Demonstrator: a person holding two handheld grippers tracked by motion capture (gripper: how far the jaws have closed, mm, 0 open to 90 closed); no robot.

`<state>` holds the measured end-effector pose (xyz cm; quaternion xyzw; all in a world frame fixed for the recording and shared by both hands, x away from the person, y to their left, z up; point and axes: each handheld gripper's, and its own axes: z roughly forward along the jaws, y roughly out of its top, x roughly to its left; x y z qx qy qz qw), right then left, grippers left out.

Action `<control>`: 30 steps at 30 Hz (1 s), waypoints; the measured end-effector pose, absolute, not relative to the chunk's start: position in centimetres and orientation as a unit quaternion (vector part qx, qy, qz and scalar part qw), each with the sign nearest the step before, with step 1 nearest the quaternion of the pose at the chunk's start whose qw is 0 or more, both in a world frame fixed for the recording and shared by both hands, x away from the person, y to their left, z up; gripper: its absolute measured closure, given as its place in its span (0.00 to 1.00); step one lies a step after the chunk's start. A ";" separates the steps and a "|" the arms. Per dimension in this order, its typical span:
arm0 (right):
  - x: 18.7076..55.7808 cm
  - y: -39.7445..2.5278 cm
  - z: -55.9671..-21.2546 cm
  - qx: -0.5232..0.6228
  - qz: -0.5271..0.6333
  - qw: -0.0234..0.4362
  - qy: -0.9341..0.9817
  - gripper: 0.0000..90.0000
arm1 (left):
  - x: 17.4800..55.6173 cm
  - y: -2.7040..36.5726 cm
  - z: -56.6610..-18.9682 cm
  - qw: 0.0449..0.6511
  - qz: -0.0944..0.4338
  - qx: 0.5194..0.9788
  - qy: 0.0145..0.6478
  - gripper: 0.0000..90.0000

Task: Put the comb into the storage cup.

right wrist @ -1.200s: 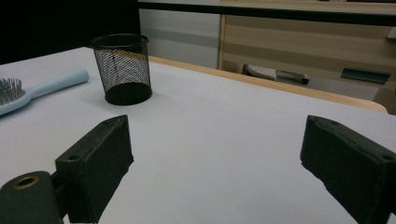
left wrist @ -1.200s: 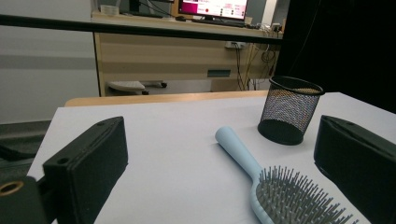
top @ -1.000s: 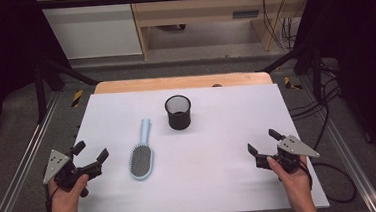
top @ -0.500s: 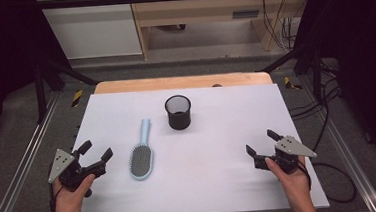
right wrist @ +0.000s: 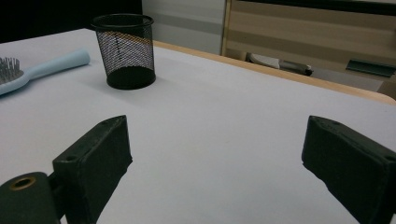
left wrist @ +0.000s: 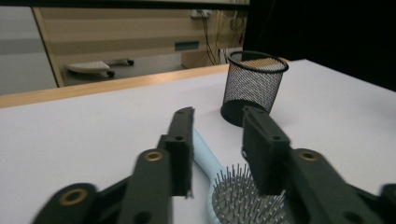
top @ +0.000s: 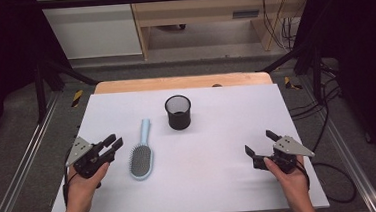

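In the high view, the left hand-held gripper (top: 114,144) sits at the lower left of the frame, its jaws a little apart and pinching nothing, their tips just beside the light blue hairbrush (top: 142,157). The hairbrush lies flat on the white table (top: 221,184), left of centre, handle toward the top of the frame. A black mesh cup (top: 178,111) stands upright above and to the right of it, apart from the handle. The right hand-held gripper (top: 259,143) is at the lower right, jaws spread wide over bare table, well apart from brush and cup.

The left gripper view adds what the high view cannot: the hairbrush (left wrist: 243,198) lies at the bottom centre with its metal bristles pointing up, seen through the gap of the left hand-held gripper (left wrist: 217,128), and the handle runs up between the two jaws. The mesh cup (left wrist: 254,86) rises in the upper right.

The right gripper view shows the right hand-held gripper (right wrist: 212,149) with jaws far apart at the lower corners. The mesh cup (right wrist: 125,49) stands at the upper left, with the hairbrush (right wrist: 42,67) at the left edge.
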<state>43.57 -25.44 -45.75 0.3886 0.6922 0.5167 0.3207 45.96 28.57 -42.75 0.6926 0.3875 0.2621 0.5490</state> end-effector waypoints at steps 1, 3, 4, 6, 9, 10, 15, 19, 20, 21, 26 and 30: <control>43.6 -25.4 -45.8 0.389 0.517 0.320 0.692 0.09 | 46.4 28.3 -42.8 0.546 0.256 0.698 0.386 0.78; 43.6 -25.4 -45.8 0.388 0.517 0.320 0.693 0.09 | 47.2 28.0 -42.9 0.542 0.248 0.703 0.388 0.86; 43.6 -25.4 -45.8 0.387 0.518 0.320 0.693 0.09 | 47.7 27.8 -43.0 0.541 0.239 0.707 0.387 0.86; 43.6 -25.3 -45.7 0.386 0.519 0.318 0.694 0.09 | 48.5 27.4 -43.0 0.535 0.234 0.714 0.387 0.96; 43.5 -25.2 -45.7 0.385 0.520 0.318 0.693 0.09 | 49.4 26.7 -43.1 0.525 0.232 0.726 0.379 0.99; 43.5 -25.2 -45.7 0.385 0.520 0.318 0.693 0.09 | 49.8 26.4 -43.1 0.520 0.231 0.732 0.375 0.99; 43.6 -25.3 -45.7 0.385 0.521 0.317 0.693 0.09 | 51.3 24.9 -43.4 0.487 0.239 0.767 0.342 1.00; 43.6 -25.2 -45.7 0.384 0.520 0.316 0.695 0.09 | 52.6 23.9 -43.8 0.461 0.242 0.788 0.329 1.00; 43.6 -25.2 -45.8 0.384 0.519 0.316 0.695 0.09 | 53.0 23.7 -44.0 0.456 0.240 0.792 0.327 1.00; 43.6 -25.2 -45.8 0.383 0.519 0.316 0.696 0.09 | 53.3 23.5 -44.1 0.454 0.238 0.794 0.326 1.00; 43.6 -25.1 -45.8 0.381 0.518 0.315 0.697 0.09 | 54.6 22.6 -44.7 0.433 0.232 0.809 0.322 1.00; 43.6 -25.1 -45.8 0.381 0.519 0.315 0.697 0.09 | 55.7 22.2 -45.0 0.421 0.225 0.818 0.322 1.00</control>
